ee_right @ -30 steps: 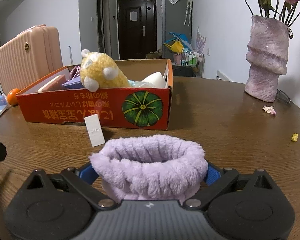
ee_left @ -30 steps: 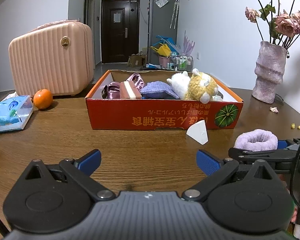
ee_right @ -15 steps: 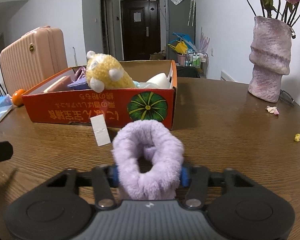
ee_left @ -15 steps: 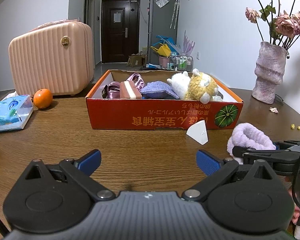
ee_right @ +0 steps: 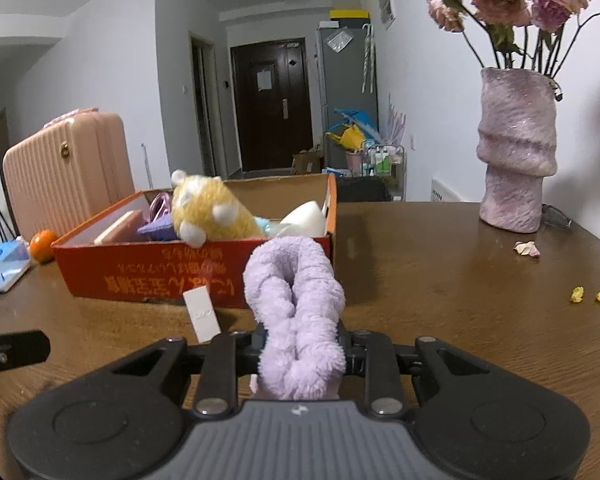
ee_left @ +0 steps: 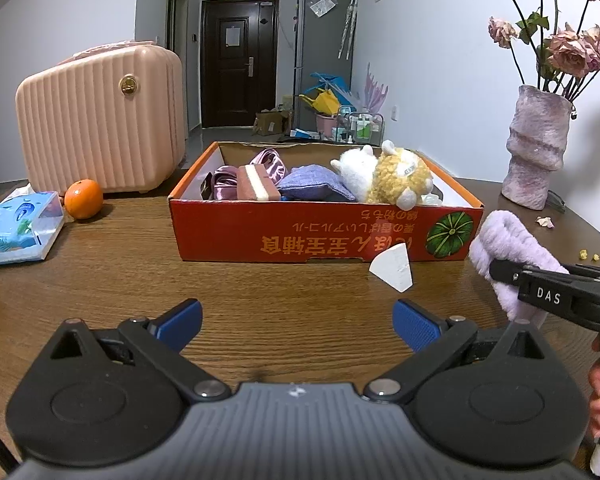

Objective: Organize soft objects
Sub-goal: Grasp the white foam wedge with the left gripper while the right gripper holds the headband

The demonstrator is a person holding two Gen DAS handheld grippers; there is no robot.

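We've got bare table (ee_right: pixel 440 280) right of the orange box (ee_right: pixel 148 276), edge far right. Our right gripper (ee_right: pixel 300 354) just squeezed onto the purple scrunchie (ee_right: pixel 296 300), folded between its jaws; left gripper (ee_left: pixel 296 322) hangs wide apart, nothing in it.

On the counter (ee_left: pixel 120 280) the box (ee_left: pixel 300 236) sits centre, toys inside; suitcase (ee_left: pixel 100 120), orange (ee_left: pixel 83 199) and tissue pack (ee_left: pixel 16 228) lie to its left, the vase (ee_left: pixel 538 148) to its right, a card (ee_left: pixel 394 266) before it.
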